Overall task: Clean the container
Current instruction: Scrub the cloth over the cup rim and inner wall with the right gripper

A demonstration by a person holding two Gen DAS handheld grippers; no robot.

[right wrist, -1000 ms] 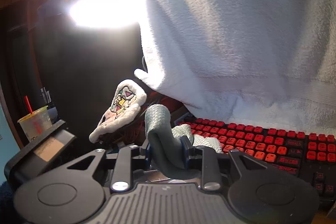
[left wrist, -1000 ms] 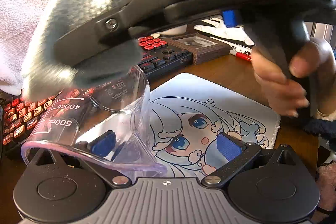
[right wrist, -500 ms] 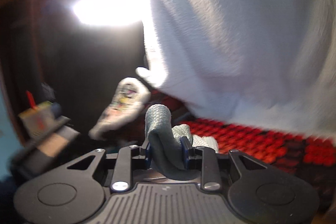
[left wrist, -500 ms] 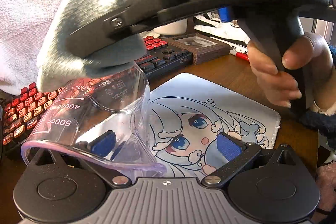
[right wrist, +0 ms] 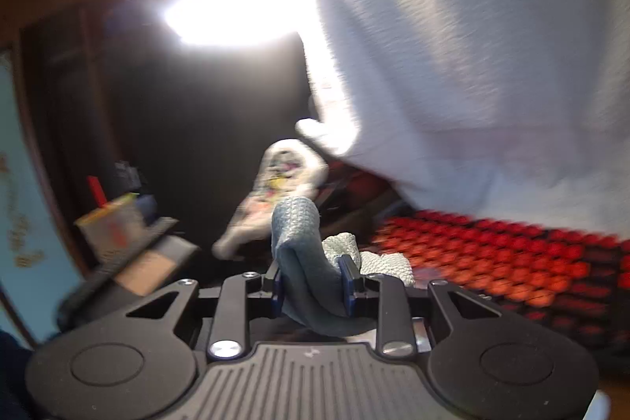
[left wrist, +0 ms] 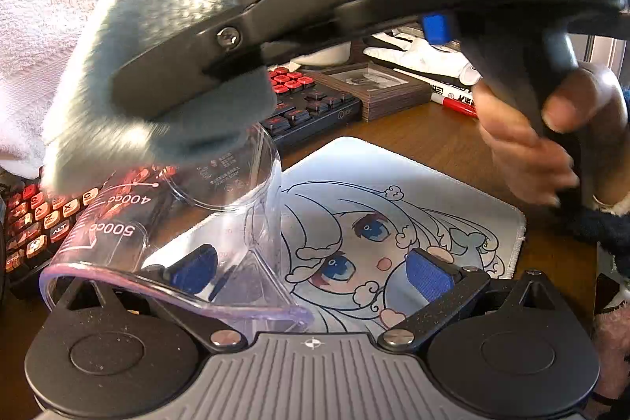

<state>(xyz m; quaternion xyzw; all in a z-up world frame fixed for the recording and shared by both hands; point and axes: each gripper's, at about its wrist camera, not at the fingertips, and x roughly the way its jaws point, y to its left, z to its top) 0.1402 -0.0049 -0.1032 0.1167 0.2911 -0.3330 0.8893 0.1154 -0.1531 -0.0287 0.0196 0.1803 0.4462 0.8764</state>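
Note:
A clear plastic measuring cup (left wrist: 118, 223) with red volume marks lies tilted, its rim toward my left gripper (left wrist: 311, 274). The left blue pad (left wrist: 193, 270) shows through the cup's wall. The right blue pad (left wrist: 427, 276) stands well apart over the mouse mat, touching nothing. My right gripper (left wrist: 165, 93) comes in from above, shut on a folded grey-blue cloth (left wrist: 149, 38) that presses on the cup's far end. In the right wrist view the cloth (right wrist: 299, 262) sits pinched between the pads of the right gripper (right wrist: 311, 278).
A black keyboard with red keys (left wrist: 315, 97) lies under and behind the cup. A printed mouse mat (left wrist: 393, 207) covers the wooden desk (left wrist: 429, 140). A small wooden frame (left wrist: 378, 85) and a red marker (left wrist: 453, 103) lie behind it. A person's white fleece (right wrist: 472, 46) hangs close.
The right gripper and its cloth have shifted slightly back and forth over the cup's far end. The cup and the left gripper have stayed still.

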